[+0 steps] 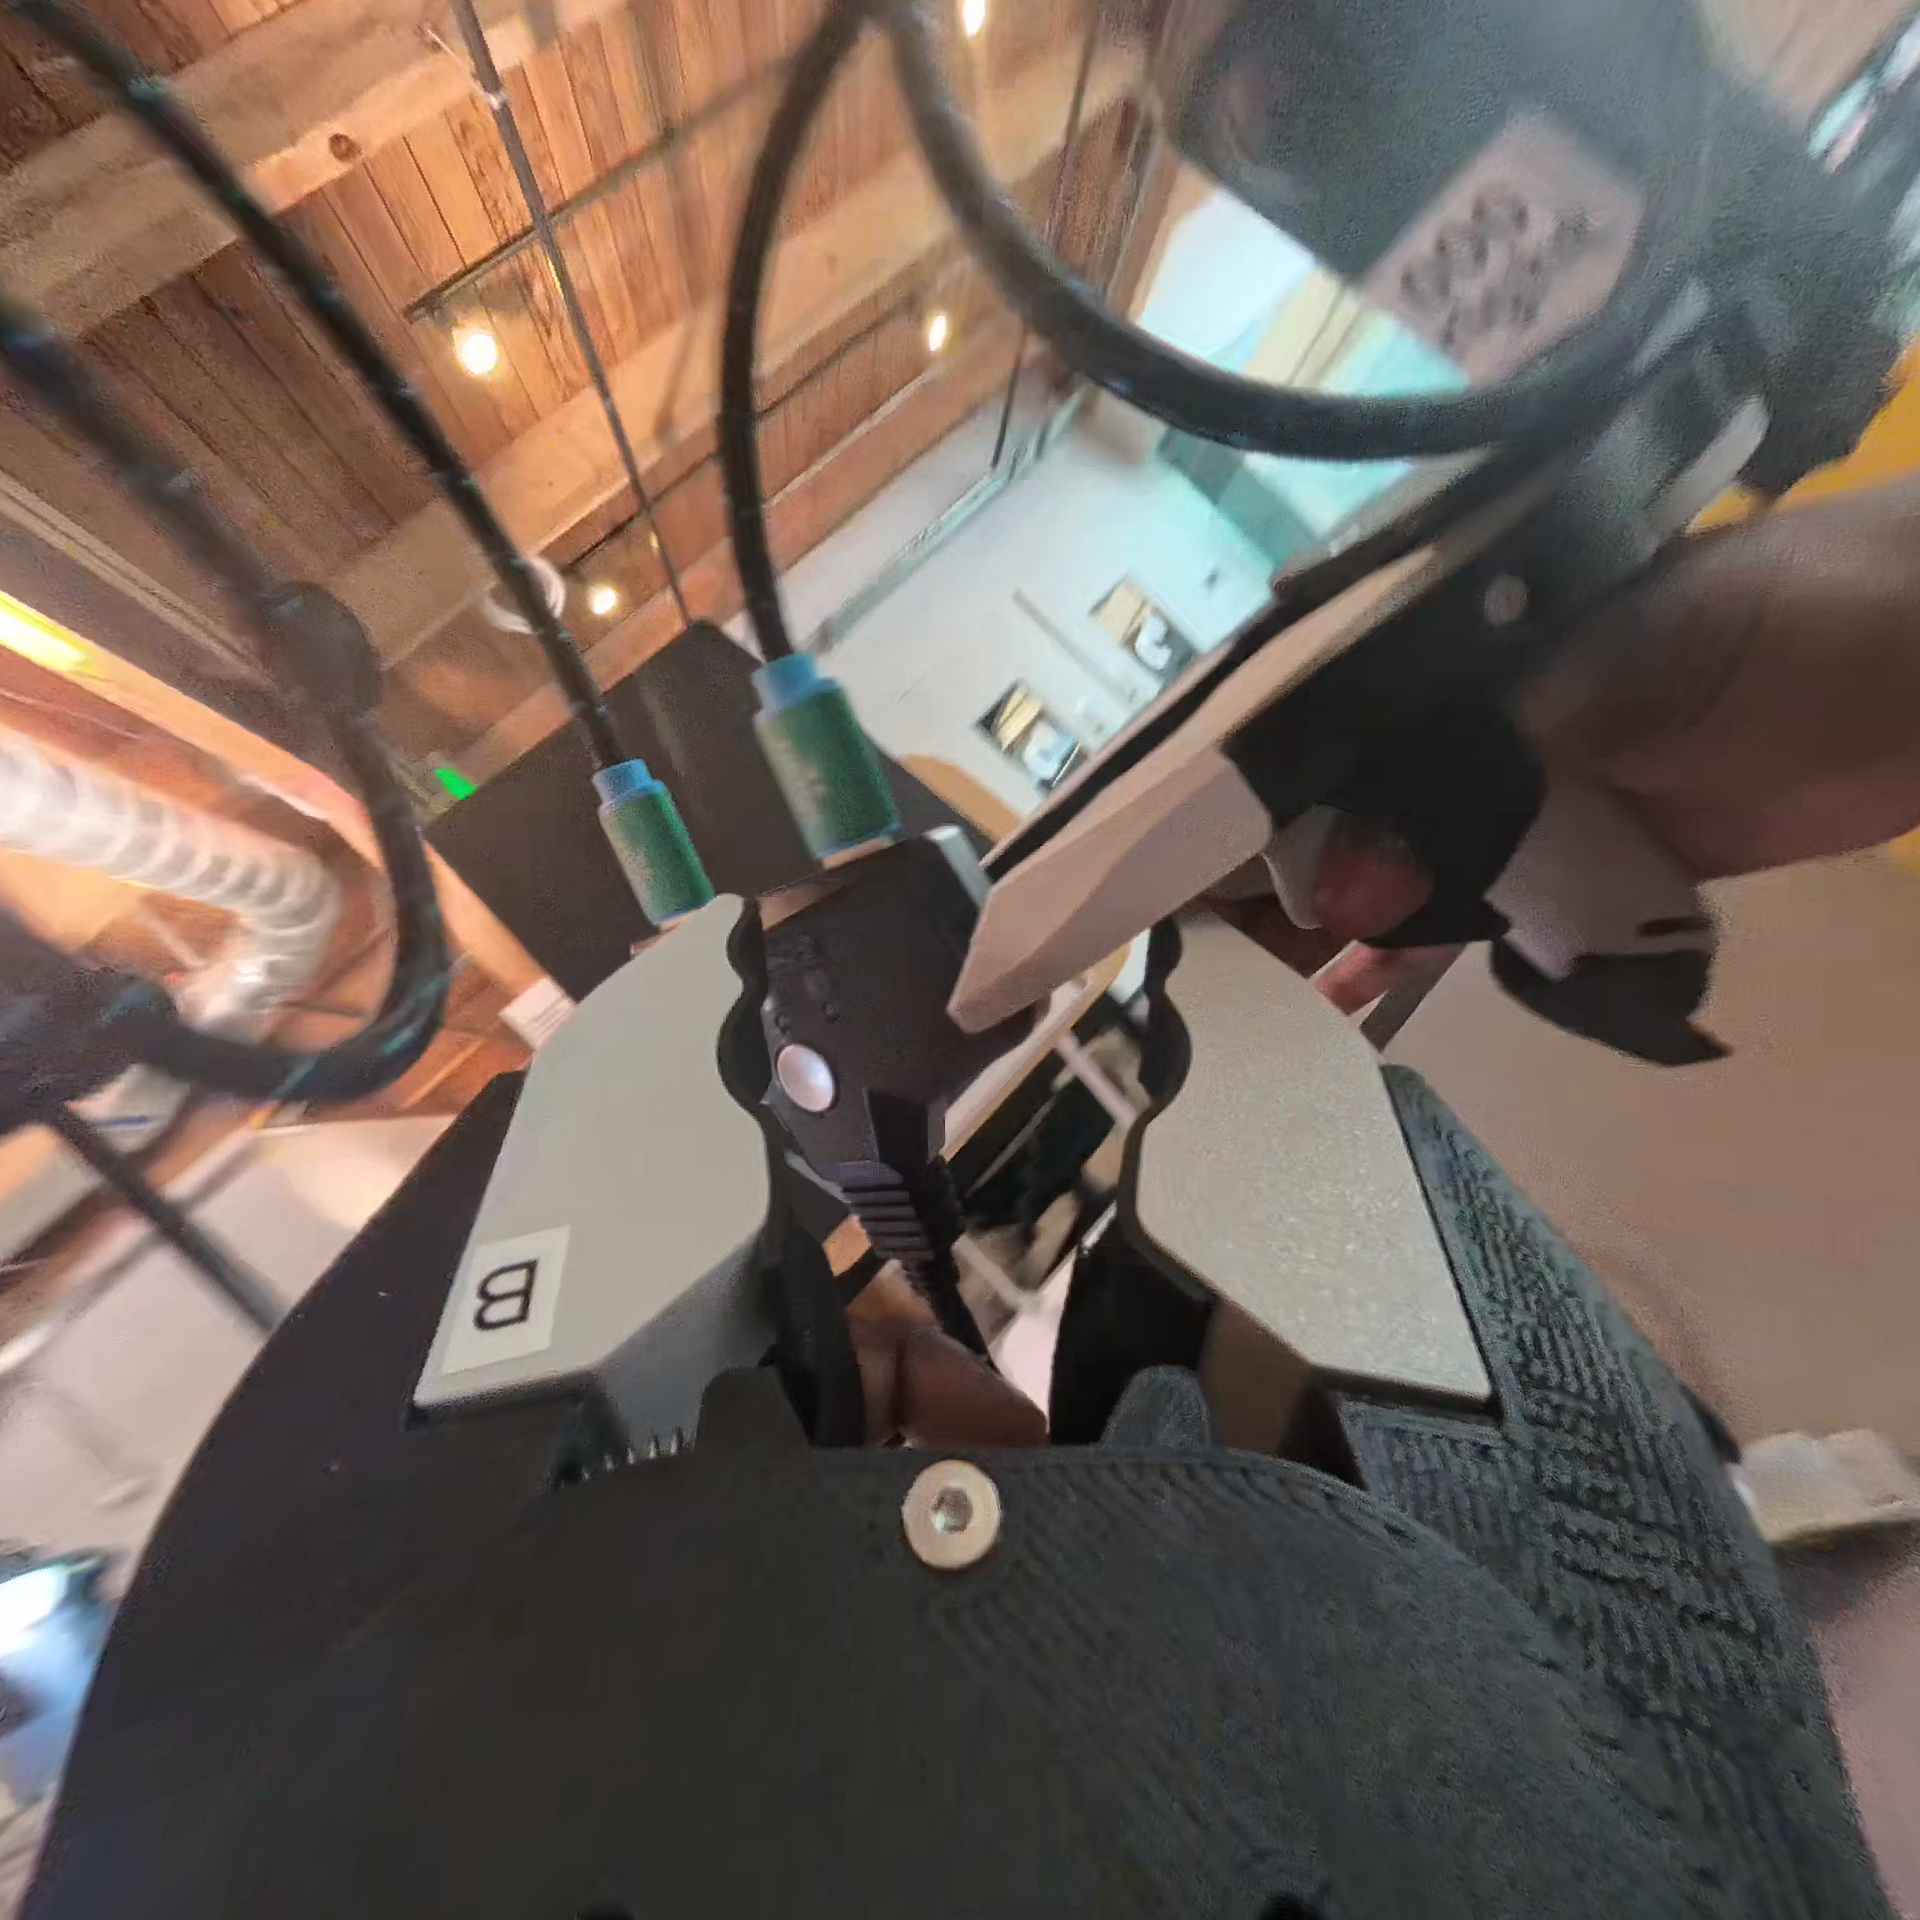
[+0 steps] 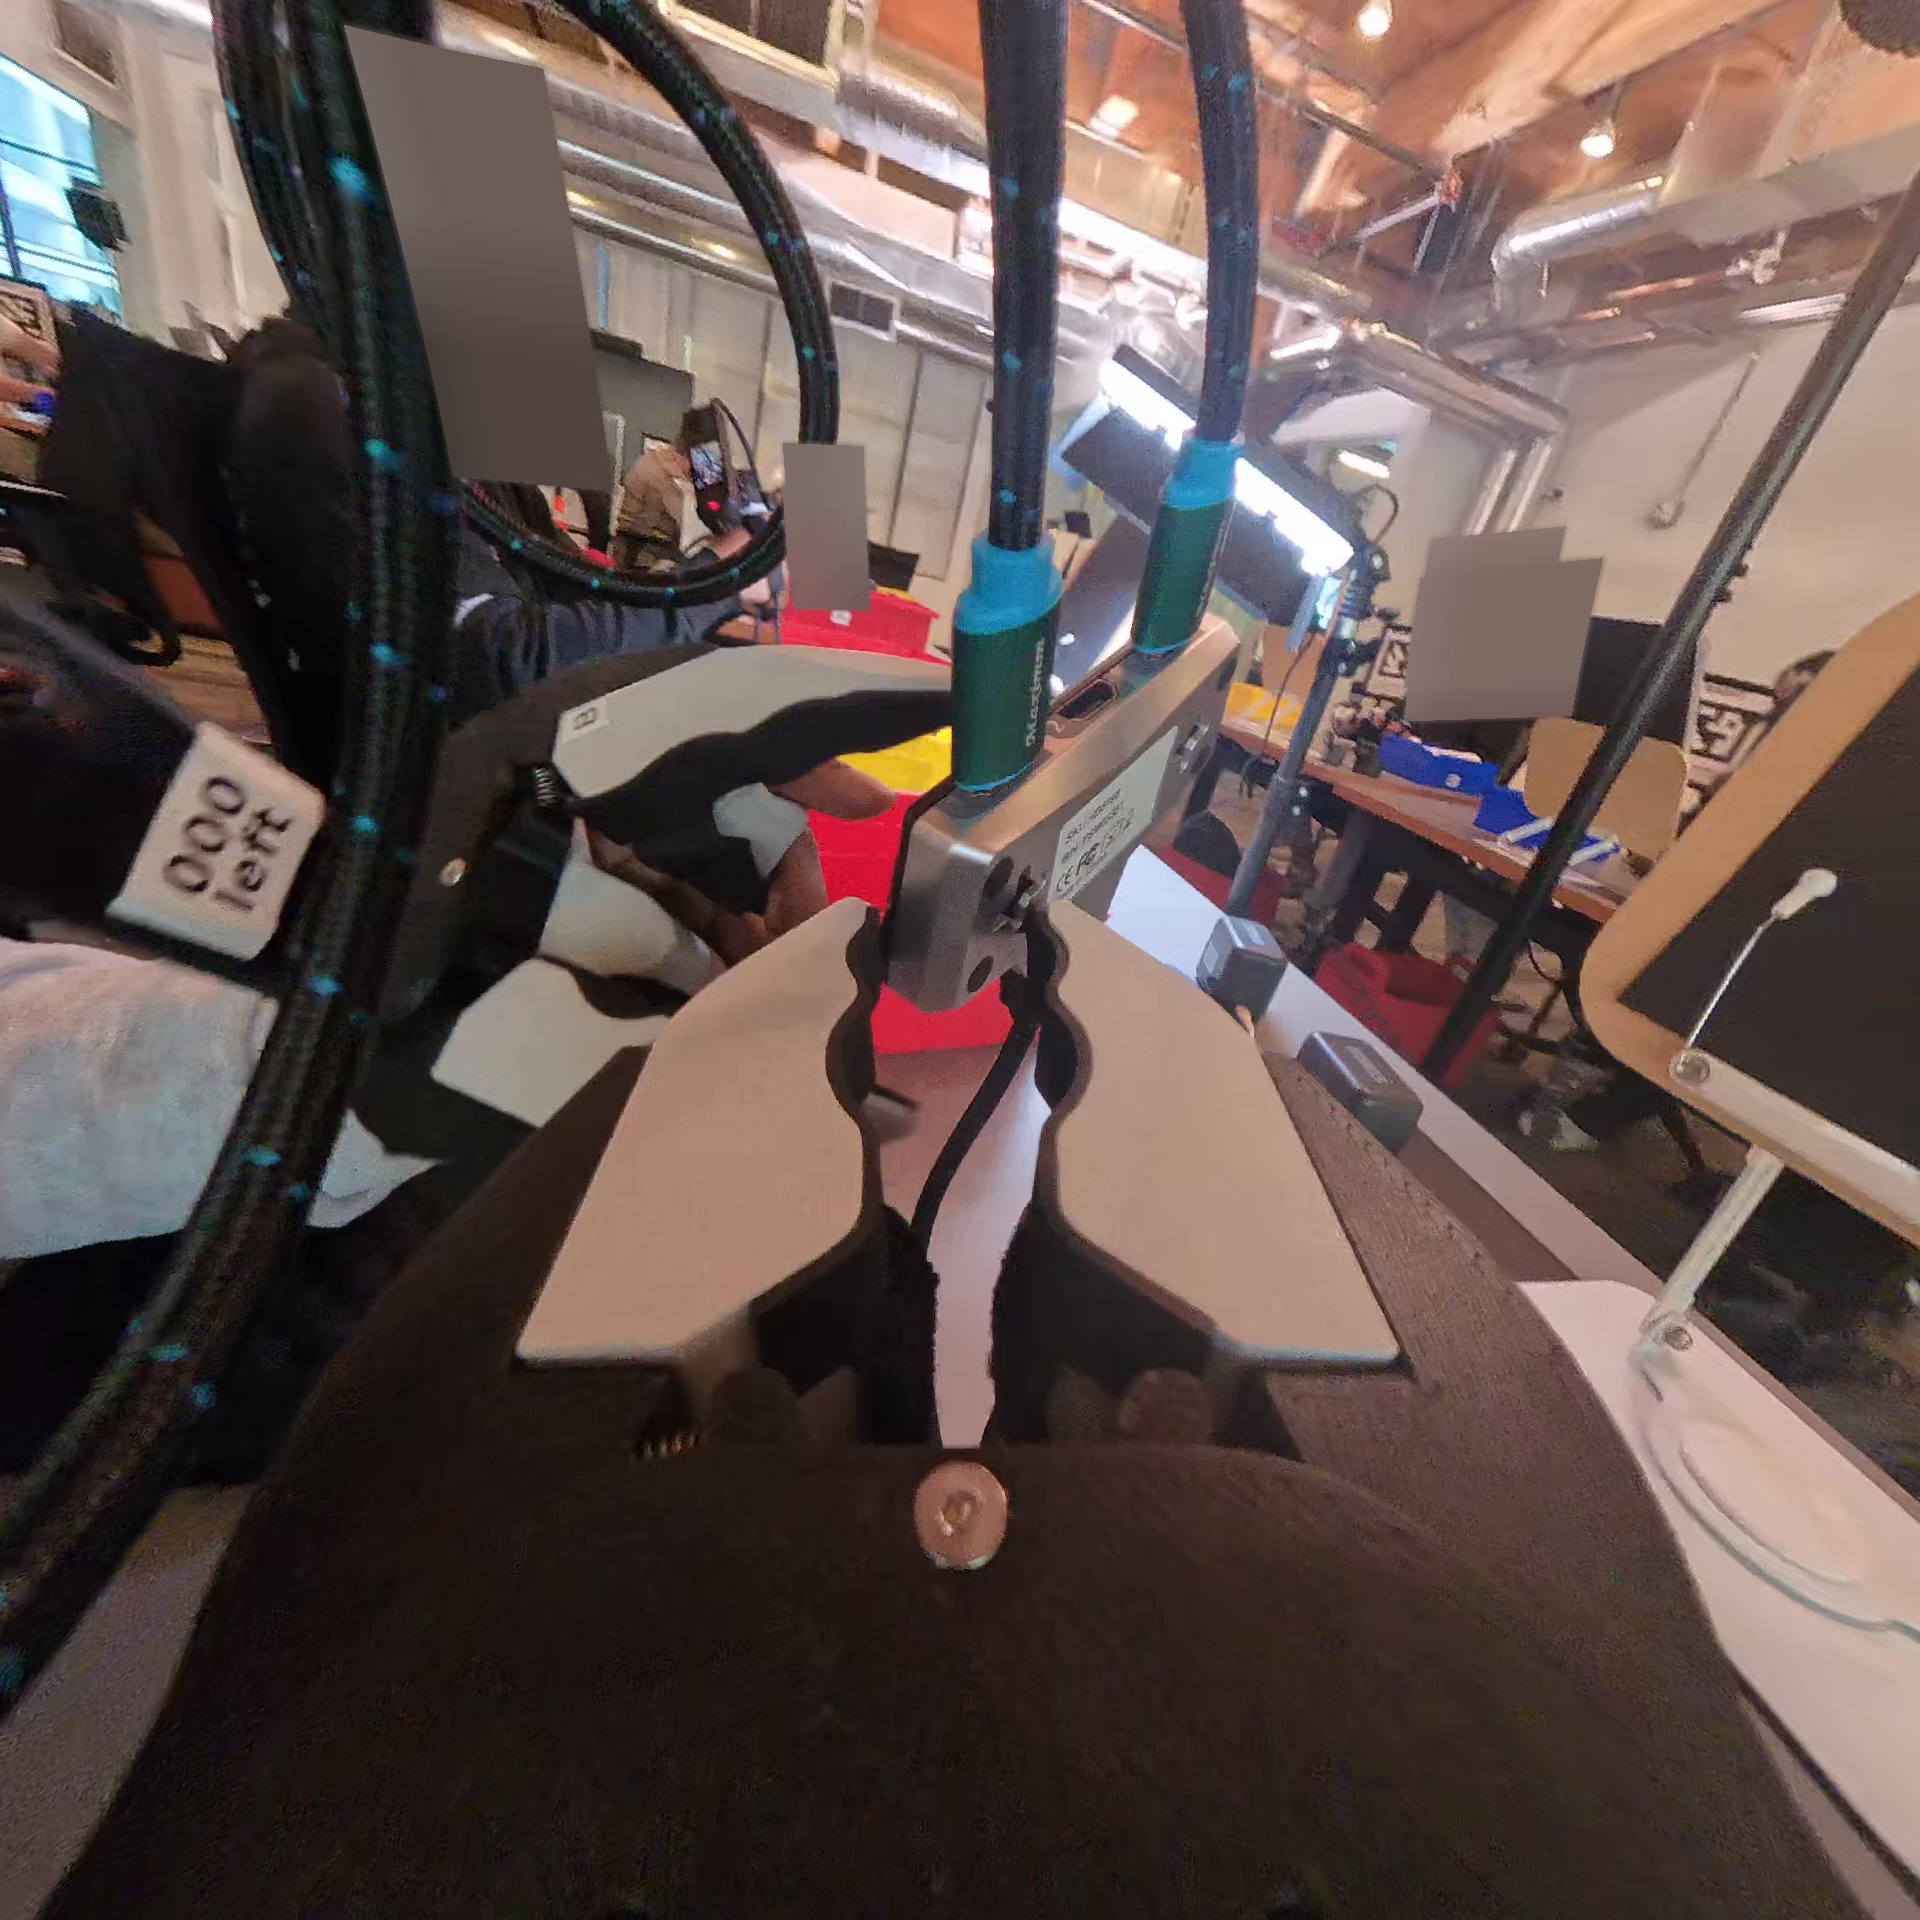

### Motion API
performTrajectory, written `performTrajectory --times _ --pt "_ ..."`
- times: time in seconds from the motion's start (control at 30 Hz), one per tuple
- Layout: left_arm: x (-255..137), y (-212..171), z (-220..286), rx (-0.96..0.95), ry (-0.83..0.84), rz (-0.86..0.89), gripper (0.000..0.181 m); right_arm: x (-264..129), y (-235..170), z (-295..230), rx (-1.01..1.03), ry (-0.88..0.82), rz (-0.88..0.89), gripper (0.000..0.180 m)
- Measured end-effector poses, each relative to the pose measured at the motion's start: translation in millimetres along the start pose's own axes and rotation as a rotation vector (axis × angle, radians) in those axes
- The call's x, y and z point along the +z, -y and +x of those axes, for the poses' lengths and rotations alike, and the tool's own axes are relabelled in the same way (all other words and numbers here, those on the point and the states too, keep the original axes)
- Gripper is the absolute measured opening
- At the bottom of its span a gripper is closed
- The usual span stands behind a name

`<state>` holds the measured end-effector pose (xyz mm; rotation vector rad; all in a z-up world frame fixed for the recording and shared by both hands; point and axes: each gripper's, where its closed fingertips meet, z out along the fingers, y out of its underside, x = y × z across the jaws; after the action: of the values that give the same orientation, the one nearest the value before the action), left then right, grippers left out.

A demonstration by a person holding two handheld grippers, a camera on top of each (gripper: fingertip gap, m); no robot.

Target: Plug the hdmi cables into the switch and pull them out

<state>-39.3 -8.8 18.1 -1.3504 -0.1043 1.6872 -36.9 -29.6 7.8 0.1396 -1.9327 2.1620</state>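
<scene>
1. While held up in mid-air, clamped on one end of the switch (image 2: 1091, 790) with the right tongs (image 2: 956, 925), fingers nearly together.
2. Spread wide with the left tongs (image 1: 951, 935), gripping nothing, switch between the fingers and against one.
3. Plugged into the switch's upper edge: two green-ended cables (image 2: 1003, 686), side by side.

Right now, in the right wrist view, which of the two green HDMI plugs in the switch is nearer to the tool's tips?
The left green plug, at the switch end gripped by the right tool. The other plug sits at the switch's far end.
</scene>
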Motion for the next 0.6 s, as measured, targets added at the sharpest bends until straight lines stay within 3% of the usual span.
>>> performTrajectory --times 0.17,0.3,0.37,0.47,0.53,0.6 --pt "-9.9 2.5 -21.1 -0.317 -0.041 0.135 0.076 -16.5 14.3 3.2 -0.008 0.080 0.074 0.025" --pt "-12.3 -10.1 -38.1 -0.734 -0.128 0.198 0.077 -28.3 18.9 -7.0 0.041 0.233 0.108 0.025" --pt "-12.3 -15.6 -26.8 -0.925 -0.288 0.202 0.081 -34.0 19.4 -17.5 0.097 0.347 0.116 0.025" --pt "-25.3 -3.9 13.3 -1.141 -0.677 0.195 0.082 -40.0 14.0 -35.0 0.174 0.507 0.083 0.025" --pt "-33.1 6.5 35.4 -1.193 -0.840 0.182 0.081 -40.7 8.6 -44.4 0.210 0.578 0.052 0.024" --pt "-44.8 12.1 64.7 -1.100 -0.988 0.127 0.066 -39.7 4.4 -50.5 0.237 0.618 0.023 0.025"
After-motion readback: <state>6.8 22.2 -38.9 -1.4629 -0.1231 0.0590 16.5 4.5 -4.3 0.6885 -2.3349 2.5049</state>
